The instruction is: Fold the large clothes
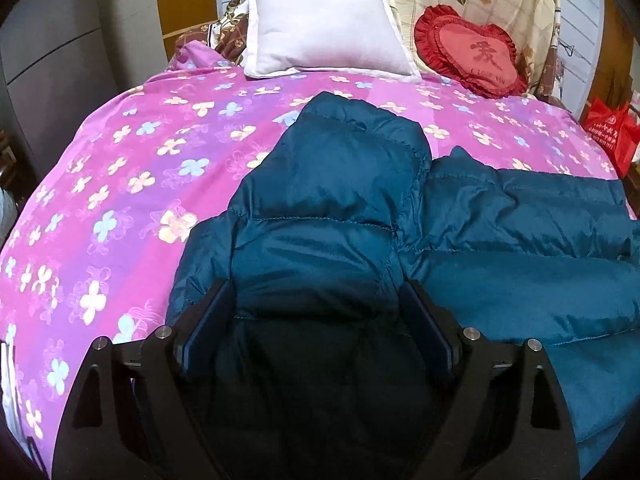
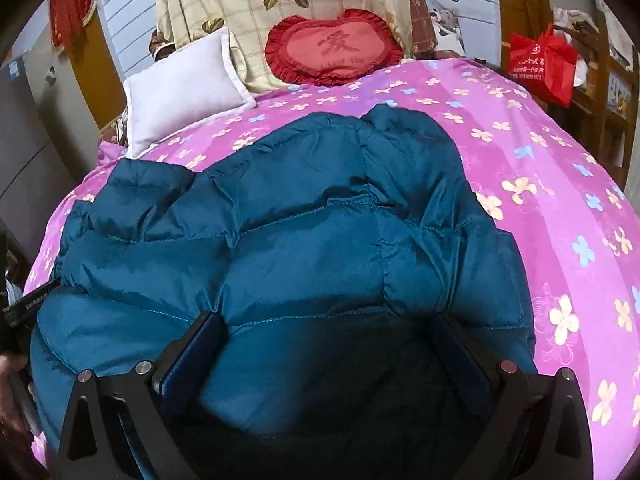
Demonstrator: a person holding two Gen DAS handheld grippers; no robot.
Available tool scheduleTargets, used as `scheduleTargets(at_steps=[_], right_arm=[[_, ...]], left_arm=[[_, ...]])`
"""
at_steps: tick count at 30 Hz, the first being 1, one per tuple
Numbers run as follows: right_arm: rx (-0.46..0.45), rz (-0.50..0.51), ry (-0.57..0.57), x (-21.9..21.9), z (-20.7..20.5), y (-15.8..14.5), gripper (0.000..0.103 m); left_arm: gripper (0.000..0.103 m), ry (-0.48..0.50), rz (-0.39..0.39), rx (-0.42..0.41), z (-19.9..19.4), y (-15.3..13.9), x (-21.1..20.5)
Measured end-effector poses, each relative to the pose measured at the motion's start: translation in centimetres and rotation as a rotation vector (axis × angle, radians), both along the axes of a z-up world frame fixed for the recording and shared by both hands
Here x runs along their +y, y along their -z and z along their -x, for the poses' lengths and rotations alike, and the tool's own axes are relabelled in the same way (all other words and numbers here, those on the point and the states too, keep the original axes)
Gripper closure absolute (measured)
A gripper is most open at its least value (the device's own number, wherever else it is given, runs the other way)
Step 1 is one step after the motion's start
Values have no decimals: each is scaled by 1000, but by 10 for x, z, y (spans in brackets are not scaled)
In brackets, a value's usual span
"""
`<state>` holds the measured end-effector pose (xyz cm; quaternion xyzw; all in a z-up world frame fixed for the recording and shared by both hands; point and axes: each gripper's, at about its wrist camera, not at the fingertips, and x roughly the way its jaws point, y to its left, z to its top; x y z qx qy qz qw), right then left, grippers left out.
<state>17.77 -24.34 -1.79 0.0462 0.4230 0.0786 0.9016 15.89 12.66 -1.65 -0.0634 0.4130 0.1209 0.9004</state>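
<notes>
teal puffer jacket [image 1: 332,208] flat on pink bedspread [image 1: 120,184], left gripper [image 1: 316,304] & right gripper [image 2: 332,332] both spread wide, gripping nothing.

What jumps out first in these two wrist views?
A puffy teal down jacket sprawls across the near half of a bed under a pink flower-print cover. At the head of the bed, a white pillow sits left of a red heart-shaped frilled cushion. The left gripper and right gripper both hang over the jacket with jaws wide apart.
</notes>
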Motion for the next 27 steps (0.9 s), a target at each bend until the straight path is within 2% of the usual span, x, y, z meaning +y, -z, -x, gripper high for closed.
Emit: scheduleTargets(at_steps=[5, 6, 9, 11, 12, 13, 15, 16, 17, 20, 23, 25, 27], right_arm=[[-13, 39, 15, 5, 5, -5, 0], [-18, 52, 25, 5, 8, -9, 0], [-67, 82, 26, 10, 34, -30, 0], [-103, 90, 0, 15, 52, -41, 0], [-99, 93, -15, 18, 59, -42, 0], [-83, 92, -29, 21, 63, -40, 0], [-14, 74, -58, 24, 71, -23, 0], [0, 63, -59, 22, 74, -16, 0], [-11, 47, -53, 20, 79, -13, 0], [-5, -9, -8, 8, 88, -23, 0], [-99, -88, 17, -6, 111, -37, 0], [-135, -80, 11, -6, 118, -45, 0], [-175, -18, -7, 2, 125, -50, 0]], left_arm=[[18, 20, 0, -32, 12, -10, 0], [18, 27, -20, -37, 16, -13, -1], [17, 32, -145, -77, 35, -24, 4], [18, -14, -210, -63, 49, -21, 19], [17, -30, -192, -49, 55, -16, 29], [17, -43, -128, -38, 62, -10, 43], [17, -55, 58, -26, 72, 1, 68], [17, -66, 174, -6, 78, 6, 80], [17, -76, 224, -3, 84, 6, 86], [17, -86, 228, -37, 102, -5, 87], [17, -108, 213, -86, 120, -19, 91], [17, -135, 207, -103, 124, -22, 100], [17, -155, 206, -89, 123, -19, 109]])
